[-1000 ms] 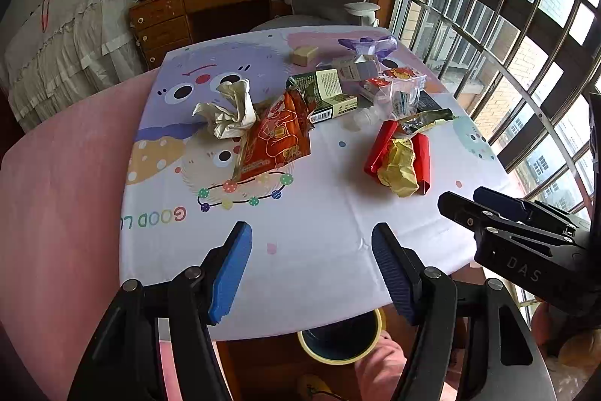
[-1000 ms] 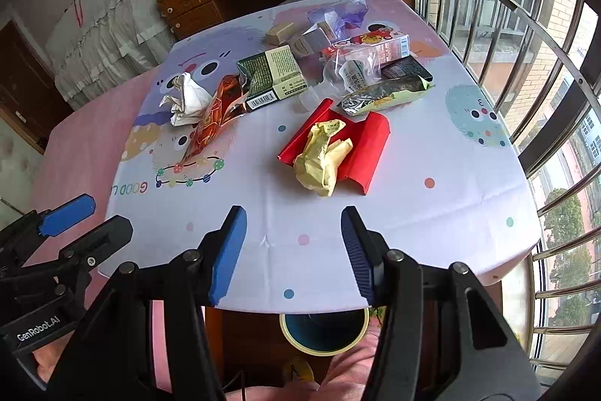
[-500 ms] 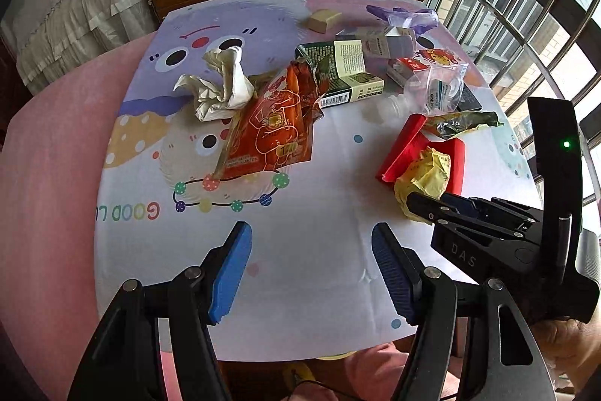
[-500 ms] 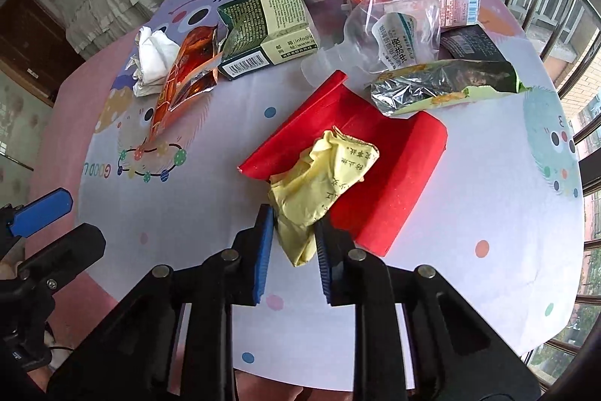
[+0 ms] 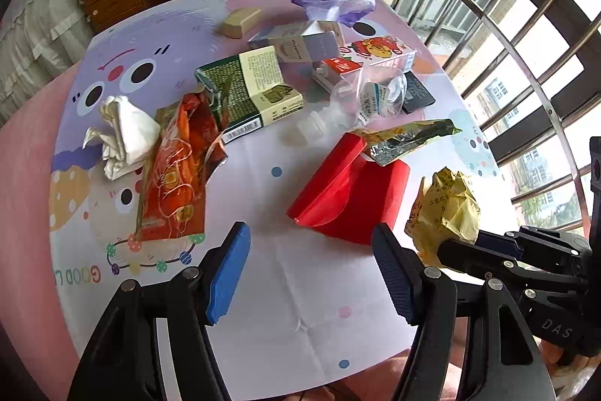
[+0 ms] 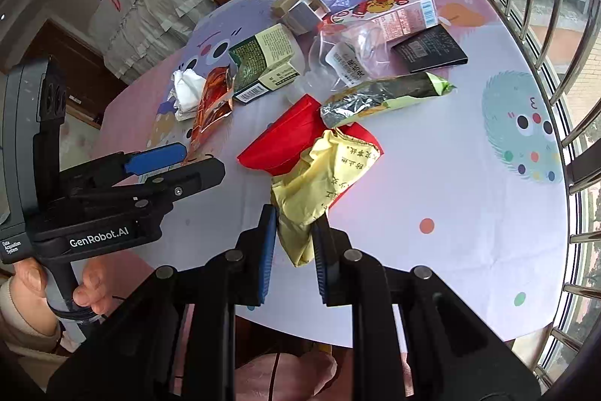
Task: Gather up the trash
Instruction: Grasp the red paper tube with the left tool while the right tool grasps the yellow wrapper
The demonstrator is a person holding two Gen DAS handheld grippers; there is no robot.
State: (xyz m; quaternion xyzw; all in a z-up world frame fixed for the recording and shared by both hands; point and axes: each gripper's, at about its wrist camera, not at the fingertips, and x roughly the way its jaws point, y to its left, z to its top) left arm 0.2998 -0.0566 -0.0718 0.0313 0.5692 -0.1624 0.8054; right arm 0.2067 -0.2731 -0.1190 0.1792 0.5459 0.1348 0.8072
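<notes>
Lying at about nine o'clock in the left wrist view, a crumpled white tissue (image 5: 122,134) touches an orange snack wrapper (image 5: 176,175), both on the cartoon-printed worktop (image 5: 300,288). Just past them toward twelve o'clock sits a green and cream carton (image 5: 248,89), with a small tan block (image 5: 240,21) and a purple plastic bag (image 5: 334,4) farther back. Near the centre a grey carton (image 5: 304,42) leans beside a red and white drink box (image 5: 375,55), a crushed clear bottle (image 5: 360,96) and a flat black packet (image 5: 417,96).

The left gripper (image 5: 311,273) hovers at six o'clock with its jaws wide apart and nothing between them, above bare cloth. Ahead of it, toward one o'clock, a folded red paper (image 5: 349,198) rests on the worktop, and a silver-green foil wrapper (image 5: 405,138) overlaps its far edge.

At three to four o'clock the right gripper (image 6: 293,243) has its jaws narrowed onto the lower end of a crumpled yellow paper (image 6: 323,183). In the left wrist view this yellow wad appears raised clear of the red paper, off its right edge; in the right wrist view it hangs in front of that red sheet, so contact cannot be told there. A hand (image 6: 33,288) grips the left tool's handle at eight o'clock in the right wrist view
</notes>
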